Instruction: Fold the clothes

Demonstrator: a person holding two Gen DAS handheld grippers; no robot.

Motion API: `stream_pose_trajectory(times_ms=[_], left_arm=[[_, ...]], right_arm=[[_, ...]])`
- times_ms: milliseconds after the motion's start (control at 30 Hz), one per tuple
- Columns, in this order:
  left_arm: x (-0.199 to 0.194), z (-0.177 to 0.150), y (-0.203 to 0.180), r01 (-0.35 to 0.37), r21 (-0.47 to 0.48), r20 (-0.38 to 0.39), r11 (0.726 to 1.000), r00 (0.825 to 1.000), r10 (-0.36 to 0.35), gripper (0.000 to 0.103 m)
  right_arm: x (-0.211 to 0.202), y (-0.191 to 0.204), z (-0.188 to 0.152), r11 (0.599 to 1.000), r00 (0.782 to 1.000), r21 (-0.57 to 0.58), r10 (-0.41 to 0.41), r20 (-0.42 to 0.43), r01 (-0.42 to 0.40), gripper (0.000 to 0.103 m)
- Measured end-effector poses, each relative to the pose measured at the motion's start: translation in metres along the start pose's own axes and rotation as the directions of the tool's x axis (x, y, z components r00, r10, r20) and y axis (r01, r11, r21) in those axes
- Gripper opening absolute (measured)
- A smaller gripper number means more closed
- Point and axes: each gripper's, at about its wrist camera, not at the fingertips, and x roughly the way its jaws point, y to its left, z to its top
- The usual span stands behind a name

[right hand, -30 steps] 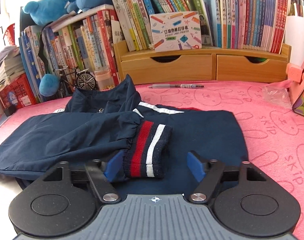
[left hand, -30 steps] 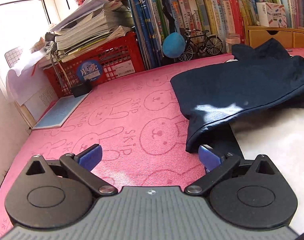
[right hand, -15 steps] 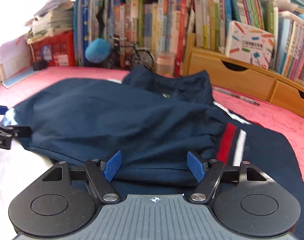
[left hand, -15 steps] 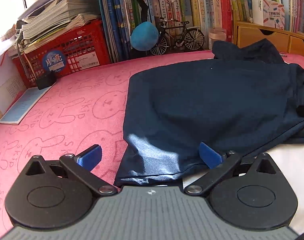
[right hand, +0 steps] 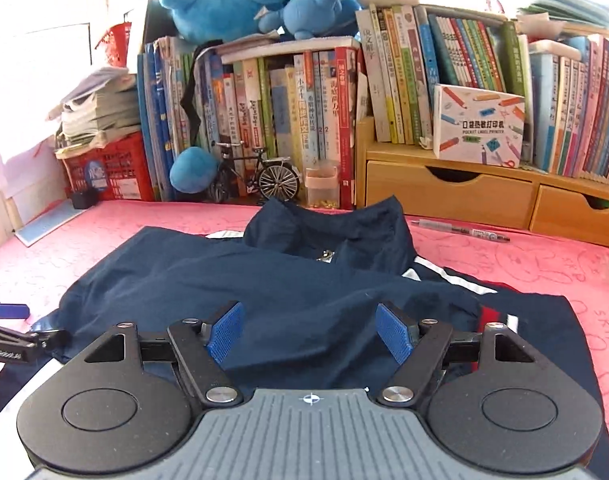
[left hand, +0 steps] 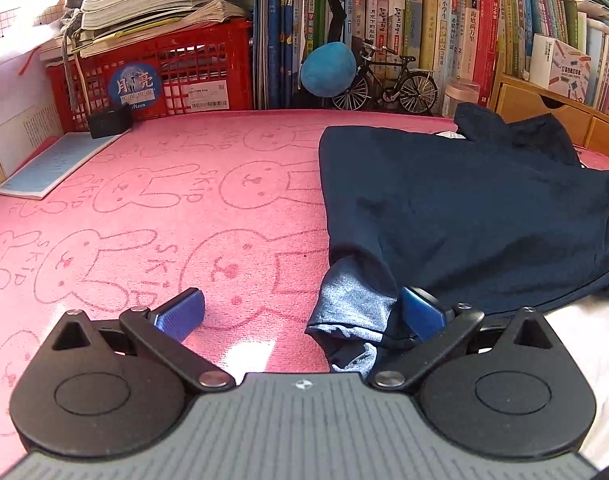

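While both hand-held grippers gape, striped cuff (right hand: 498, 320), pen (right hand: 460, 233) only rightward.

The jacket (right hand: 304, 300) lay on the bench (left hand: 184, 208), its collar at twelve o'clock toward the row of books (right hand: 304, 100). A model bicycle (right hand: 260, 176) stood behind it, a crate (left hand: 152, 76) at ten o'clock, a pen (right hand: 460, 231) at two o'clock.

A pink bunny-print mat (left hand: 152, 208) carries everything. The navy jacket (left hand: 464, 216) spreads ahead-right of the left jaws; a pale blue booklet, perhaps, (left hand: 52, 164) lies far left; a pen (right hand: 460, 233) beyond the right jaws.
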Motion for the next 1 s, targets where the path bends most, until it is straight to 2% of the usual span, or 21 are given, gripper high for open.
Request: stream_pose_trajectory(times_ms=[133, 200, 233, 267, 367, 433, 533, 667, 733, 767, 833, 900, 1000], left_arm=[[0.000, -0.001, 0.001, 0.004, -0.005, 0.000, 1.000, 1.000, -0.004, 0.103], [0.000, -0.001, 0.001, 0.004, -0.007, 0.001, 1.000, 1.000, -0.004, 0.103], [0.000, -0.001, 0.001, 0.005, -0.008, 0.001, 1.000, 1.000, -0.005, 0.103], [0.000, -0.001, 0.000, 0.005, -0.008, 0.002, 1.000, 1.000, -0.005, 0.103], [-0.001, -0.001, 0.001, 0.005, -0.010, 0.002, 1.000, 1.000, -0.005, 0.103], [-0.001, -0.001, 0.001, 0.006, -0.010, 0.002, 1.000, 1.000, -0.006, 0.103], [-0.004, -0.002, 0.004, 0.011, -0.014, 0.000, 1.000, 1.000, -0.011, 0.103], [-0.009, -0.004, 0.007, 0.019, -0.018, -0.002, 1.000, 1.000, -0.020, 0.103], [-0.029, -0.013, 0.014, 0.046, -0.024, 0.000, 0.999, 0.999, -0.046, 0.103], [-0.049, -0.023, 0.017, 0.076, -0.005, 0.027, 0.997, 0.997, -0.076, 0.103], [-0.091, -0.045, 0.023, 0.135, 0.040, 0.083, 0.990, 0.987, -0.138, 0.103], [-0.108, -0.067, 0.020, 0.168, 0.053, 0.059, 0.984, 0.983, -0.171, 0.103], [-0.132, -0.099, 0.015, 0.216, 0.068, 0.019, 0.974, 0.976, -0.217, 0.103]], right_arm=[[0.048, 0.008, 0.005, 0.994, 0.994, 0.035, -0.100, -0.053, 0.102, 0.073], [0.077, -0.001, -0.008, 0.989, 0.981, 0.051, -0.134, -0.143, 0.142, 0.078], [0.080, -0.004, -0.011, 0.990, 0.983, 0.051, -0.123, -0.133, 0.131, 0.089], [0.082, -0.007, -0.014, 0.992, 0.987, 0.052, -0.110, -0.119, 0.117, 0.091], [0.077, -0.001, -0.009, 0.989, 0.978, 0.023, -0.143, -0.155, 0.148, 0.091], [0.062, 0.001, -0.011, 0.990, 0.978, 0.021, -0.135, -0.156, 0.140, 0.091], [0.018, -0.003, -0.023, 0.999, 0.995, 0.020, -0.042, -0.087, 0.044, 0.092], [-0.063, -0.017, -0.049, 0.999, 0.999, 0.001, 0.037, -0.010, -0.037, 0.100], [-0.108, -0.029, -0.068, 0.999, 0.998, -0.020, 0.051, 0.026, -0.051, 0.102], [-0.134, -0.036, -0.080, 0.998, 0.997, -0.030, 0.056, 0.044, -0.055, 0.102], [-0.177, -0.050, -0.103, 0.998, 0.998, -0.043, 0.047, 0.040, -0.046, 0.102], [-0.213, -0.061, -0.126, 0.999, 1.000, -0.047, 0.023, 0.004, -0.022, 0.102], [-0.265, -0.069, -0.163, 0.999, 0.998, -0.010, 0.040, -0.045, -0.040, 0.102]])
